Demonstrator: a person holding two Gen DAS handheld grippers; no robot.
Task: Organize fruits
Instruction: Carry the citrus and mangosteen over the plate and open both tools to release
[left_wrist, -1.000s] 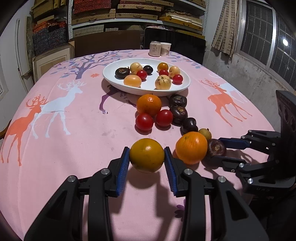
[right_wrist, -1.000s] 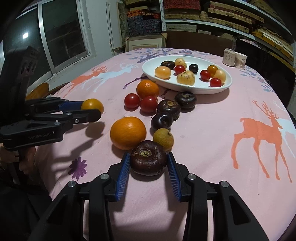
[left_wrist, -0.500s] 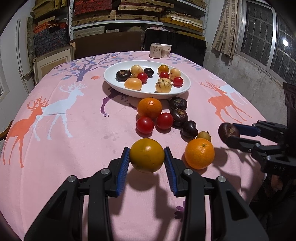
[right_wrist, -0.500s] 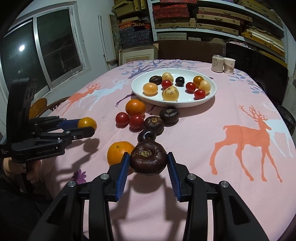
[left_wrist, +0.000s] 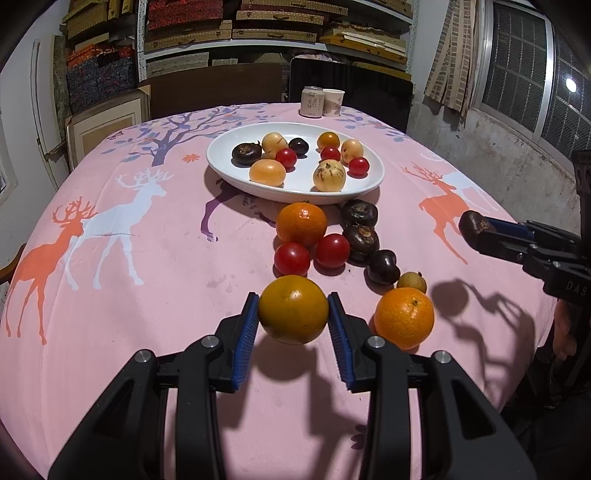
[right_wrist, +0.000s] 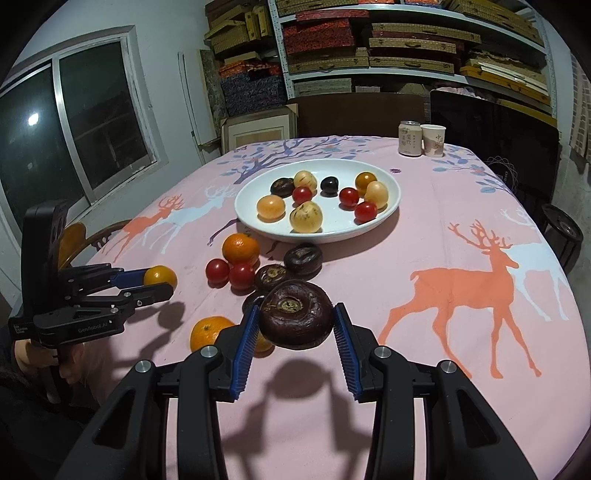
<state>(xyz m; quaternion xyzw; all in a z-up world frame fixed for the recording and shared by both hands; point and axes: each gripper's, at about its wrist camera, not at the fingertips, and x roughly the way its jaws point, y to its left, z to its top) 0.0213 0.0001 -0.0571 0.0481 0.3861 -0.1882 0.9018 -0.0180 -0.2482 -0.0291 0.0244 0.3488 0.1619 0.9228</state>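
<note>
The left gripper (left_wrist: 292, 325) is held above the table, its blue-padded fingers (left_wrist: 245, 343) clamped on a yellow-orange fruit (left_wrist: 293, 309). The right gripper (right_wrist: 294, 328) is likewise raised, its pads (right_wrist: 345, 347) closed against a dark brown fruit (right_wrist: 296, 314).

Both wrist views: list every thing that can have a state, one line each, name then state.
Left gripper: shut on the yellow-orange fruit, lifted off the cloth.
Right gripper: shut on the dark brown fruit, lifted off the cloth.
White plate: upright, partly filled with fruit.
Orange: resting on the tablecloth, untouched.
Can: standing upright.
Paper cup: standing upright beside the can.
</note>
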